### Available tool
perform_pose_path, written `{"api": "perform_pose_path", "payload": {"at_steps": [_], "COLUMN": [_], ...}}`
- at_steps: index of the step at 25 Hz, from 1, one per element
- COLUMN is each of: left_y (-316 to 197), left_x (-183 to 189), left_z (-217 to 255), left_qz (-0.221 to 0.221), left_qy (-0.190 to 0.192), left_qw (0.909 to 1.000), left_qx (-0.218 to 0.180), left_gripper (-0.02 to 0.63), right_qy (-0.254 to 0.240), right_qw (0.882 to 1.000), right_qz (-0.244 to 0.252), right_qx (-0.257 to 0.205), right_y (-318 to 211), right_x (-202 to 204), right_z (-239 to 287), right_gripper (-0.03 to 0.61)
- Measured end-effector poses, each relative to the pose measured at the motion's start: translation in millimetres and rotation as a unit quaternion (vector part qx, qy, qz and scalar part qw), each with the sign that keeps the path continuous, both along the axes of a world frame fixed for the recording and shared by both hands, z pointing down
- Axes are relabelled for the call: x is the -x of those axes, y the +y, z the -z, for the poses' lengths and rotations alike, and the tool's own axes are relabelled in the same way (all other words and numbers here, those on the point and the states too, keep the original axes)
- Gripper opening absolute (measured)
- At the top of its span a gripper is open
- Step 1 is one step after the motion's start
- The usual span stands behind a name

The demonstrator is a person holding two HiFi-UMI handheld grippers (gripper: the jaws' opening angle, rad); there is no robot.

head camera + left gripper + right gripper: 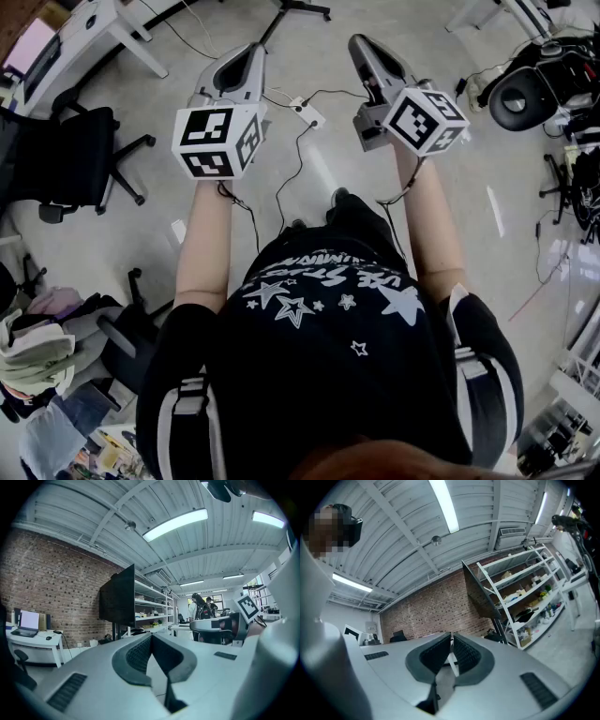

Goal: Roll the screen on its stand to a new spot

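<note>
The screen point(119, 595) is a large black panel on a tall stand, seen in the left gripper view in front of a brick wall. The right gripper view shows the same screen point(480, 595) tilted, beside white shelves. At the top of the head view a black leg point(298, 7) of what looks like its stand base reaches in. Both grippers are held out over the floor, apart from the screen. My left gripper point(253, 47) is shut and empty, its pads meeting at the tip point(151, 635). My right gripper point(359, 42) is also shut with nothing between its pads point(451, 635).
A white power strip point(307, 113) with cables lies on the floor between the grippers. A black office chair point(66, 155) and a white desk point(94, 28) stand at left, another dark chair point(525, 94) at right. White shelves point(152, 606) and people point(199, 605) are farther back.
</note>
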State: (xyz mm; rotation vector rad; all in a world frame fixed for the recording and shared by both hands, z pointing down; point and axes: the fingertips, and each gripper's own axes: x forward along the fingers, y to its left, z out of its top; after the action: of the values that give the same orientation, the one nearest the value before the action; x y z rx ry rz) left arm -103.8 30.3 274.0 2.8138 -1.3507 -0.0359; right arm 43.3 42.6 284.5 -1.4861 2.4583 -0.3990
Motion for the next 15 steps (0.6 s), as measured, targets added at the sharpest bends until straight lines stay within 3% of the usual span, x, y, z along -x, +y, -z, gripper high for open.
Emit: {"api": "perform_pose_path", "payload": {"at_steps": [8, 15], "left_y": [-38, -104], "left_x": [-6, -37], "left_z": [-7, -5], "left_qz": [0.025, 0.057], "left_qy": [-0.007, -0.010], "left_qw": [0.9997, 0.9983], "left_qx": [-0.004, 0.003], "left_gripper": [0.008, 0.008], "right_qy": [0.016, 0.005], "right_qw": [1.000, 1.000], "right_qz": [0.011, 0.030], "right_qx": [0.001, 0.005], "right_y": [-57, -133], "right_x": [-11, -49], "right_z": [-20, -22], "right_gripper": [0.008, 0.008]}}
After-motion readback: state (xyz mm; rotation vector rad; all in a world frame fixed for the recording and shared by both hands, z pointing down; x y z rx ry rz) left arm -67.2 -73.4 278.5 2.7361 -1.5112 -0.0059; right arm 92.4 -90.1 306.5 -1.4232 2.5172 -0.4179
